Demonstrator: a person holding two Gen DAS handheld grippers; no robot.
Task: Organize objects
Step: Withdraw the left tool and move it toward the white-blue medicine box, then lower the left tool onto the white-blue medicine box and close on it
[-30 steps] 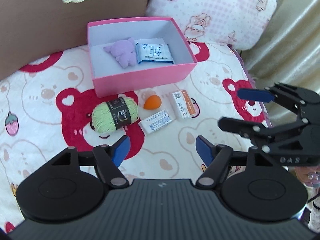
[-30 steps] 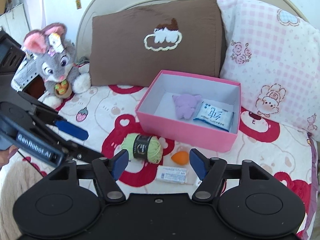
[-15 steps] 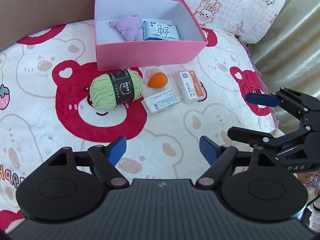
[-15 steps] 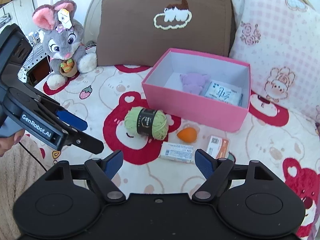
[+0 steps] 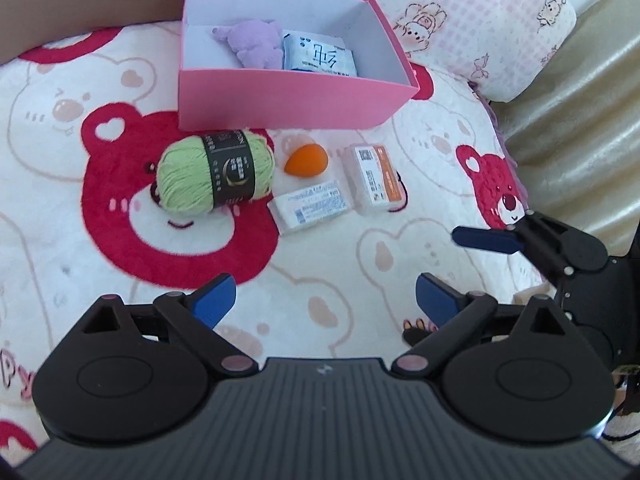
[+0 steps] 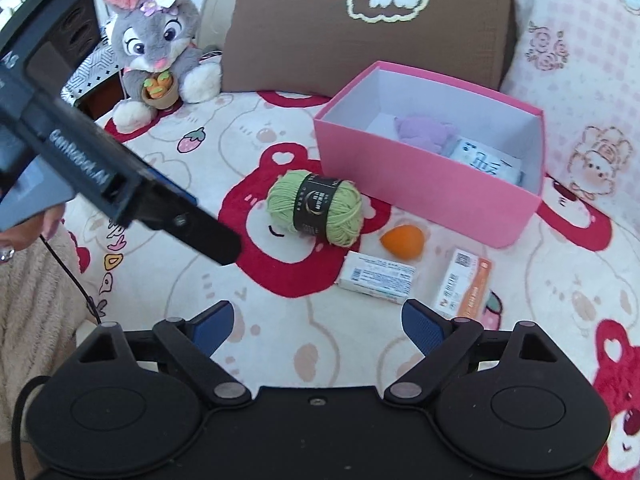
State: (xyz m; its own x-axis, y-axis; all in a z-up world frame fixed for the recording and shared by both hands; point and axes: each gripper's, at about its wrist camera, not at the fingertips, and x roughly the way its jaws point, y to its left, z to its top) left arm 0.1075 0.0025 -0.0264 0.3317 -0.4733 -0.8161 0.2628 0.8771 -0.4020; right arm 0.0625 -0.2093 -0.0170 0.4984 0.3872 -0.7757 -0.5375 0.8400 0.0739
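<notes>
- Left tongs (image 5: 324, 300): jaws opening, nothing between the blue pads; they hang above the bear-print bed cover (image 5: 60, 208), short of the loose items.
- Right tongs (image 6: 318, 324): jaws opening, empty as well; the small white box sits just beyond the pads.
- Pink box (image 5: 280, 96): open, on the bed cover in front of a brown pillow (image 6: 360, 28) and a pink checked pillow (image 5: 460, 20).
- Inside the pink box: purple plush toy (image 5: 256, 42) and tissue pack (image 5: 318, 56), side by side and touching.
- Green yarn ball (image 5: 216, 174) with black label: on the cover just in front of the box's near wall.
- Orange beauty sponge (image 5: 306, 160): just beside the yarn, between it and the orange-and-white carton (image 5: 374, 180).
- Small white box (image 5: 312, 204): nearest the tongs, just beside the carton.
- Grey rabbit plush (image 6: 156, 44): seated at the brown pillow's side, well apart from the box.
</notes>
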